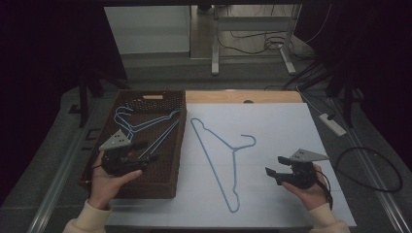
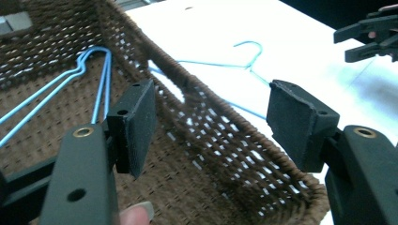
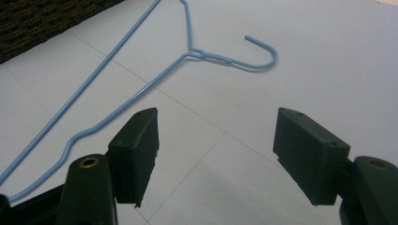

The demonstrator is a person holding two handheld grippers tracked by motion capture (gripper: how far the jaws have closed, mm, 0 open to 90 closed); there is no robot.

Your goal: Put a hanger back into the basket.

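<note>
One light-blue wire hanger (image 1: 228, 150) lies flat on the white table top (image 1: 291, 126), hook toward the right. Two or more similar blue hangers (image 1: 145, 127) rest inside the brown wicker basket (image 1: 172, 184) at the left. My left gripper (image 1: 147, 151) hovers over the basket's near right part, open, with nothing between its pads (image 2: 136, 126). The basket wall (image 2: 225, 136) runs beneath it, and the basket hangers (image 2: 94, 75) lie farther in. My right gripper (image 1: 275, 165) is open and empty above the table, right of the table hanger (image 3: 187, 54).
The basket takes up the table's left side, and its dark corner (image 3: 37, 23) sits beyond the hanger in the right gripper view. A power strip (image 1: 333, 124) and cables lie on the floor at the right. Desk legs (image 1: 215, 43) stand behind the table.
</note>
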